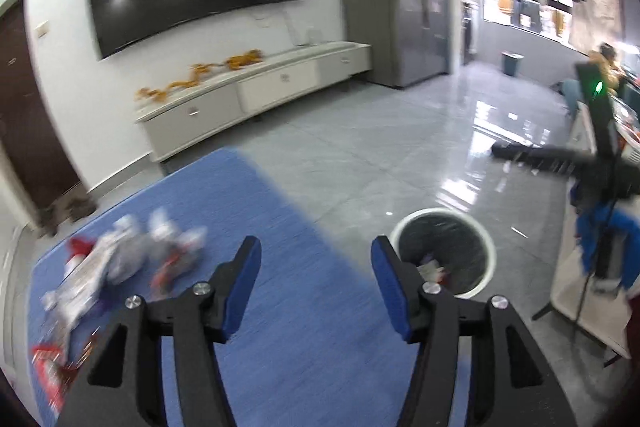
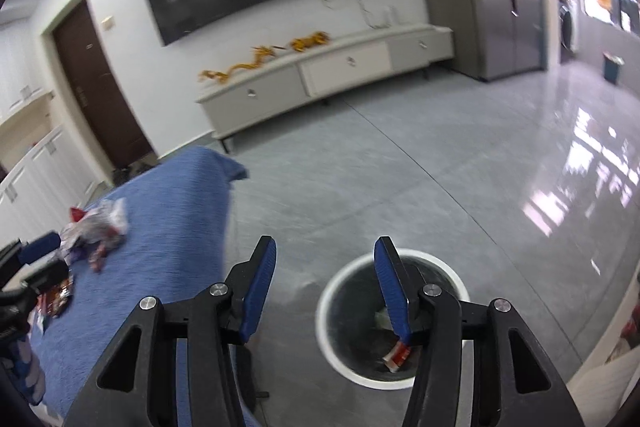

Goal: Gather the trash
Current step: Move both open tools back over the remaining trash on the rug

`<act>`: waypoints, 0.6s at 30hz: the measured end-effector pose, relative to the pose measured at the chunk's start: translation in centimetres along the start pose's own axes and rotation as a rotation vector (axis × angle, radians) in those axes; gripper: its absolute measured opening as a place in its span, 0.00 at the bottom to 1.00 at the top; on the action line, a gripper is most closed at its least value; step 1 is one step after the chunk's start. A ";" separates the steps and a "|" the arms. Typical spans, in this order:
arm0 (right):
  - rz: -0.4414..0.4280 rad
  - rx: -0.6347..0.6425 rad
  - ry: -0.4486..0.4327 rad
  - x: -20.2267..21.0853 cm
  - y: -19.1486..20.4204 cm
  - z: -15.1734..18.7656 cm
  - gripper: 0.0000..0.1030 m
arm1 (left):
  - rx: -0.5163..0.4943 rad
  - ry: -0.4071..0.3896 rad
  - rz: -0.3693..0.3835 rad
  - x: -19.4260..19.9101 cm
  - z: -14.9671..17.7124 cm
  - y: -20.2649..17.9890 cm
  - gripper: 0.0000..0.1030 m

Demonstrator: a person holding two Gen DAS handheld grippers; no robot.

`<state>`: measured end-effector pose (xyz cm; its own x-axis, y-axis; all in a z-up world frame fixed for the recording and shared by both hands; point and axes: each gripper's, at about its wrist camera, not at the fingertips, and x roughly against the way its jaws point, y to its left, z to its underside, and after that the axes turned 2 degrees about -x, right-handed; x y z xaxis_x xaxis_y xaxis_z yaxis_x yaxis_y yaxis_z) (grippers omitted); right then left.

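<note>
Right now I am holding both grippers above the edge of the blue cloth (image 1: 280, 211), and both are standing roughly half open with nothing between their blue pads. My left gripper (image 1: 316, 259) is pointing down over the cloth, its right finger overlapping the white rim of the trash bin (image 1: 444, 251) on the grey floor (image 1: 360, 147). A blurred heap of wrappers (image 1: 120, 263) is lying on the cloth to its left, well apart from the fingers. My right gripper (image 2: 324, 259) is hanging over the floor beside the cloth (image 2: 160, 227), with the bin (image 2: 392, 311) just beneath its right finger. A red and white wrapper (image 2: 398, 353) is lying inside the bin. More crumpled wrappers (image 2: 96, 227) are sitting on the cloth far to the left.
</note>
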<state>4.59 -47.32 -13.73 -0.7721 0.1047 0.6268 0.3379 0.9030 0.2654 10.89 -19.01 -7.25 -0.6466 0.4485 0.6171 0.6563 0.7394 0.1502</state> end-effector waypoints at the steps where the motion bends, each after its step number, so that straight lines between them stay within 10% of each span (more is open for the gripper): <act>1: -0.022 0.014 -0.006 0.4 1.2 -0.3 0.51 | 0.017 -0.003 -0.036 1.1 1.3 1.7 0.54; 18: -0.226 0.275 0.059 -1.5 18.6 -0.7 0.56 | 0.301 0.081 -0.341 9.7 16.4 23.4 0.77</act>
<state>12.42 -30.98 -9.19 -0.7754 -0.1276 0.6185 -0.0014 0.9797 0.2004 13.57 10.88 -10.39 -0.7652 0.1227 0.6320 0.2616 0.9562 0.1311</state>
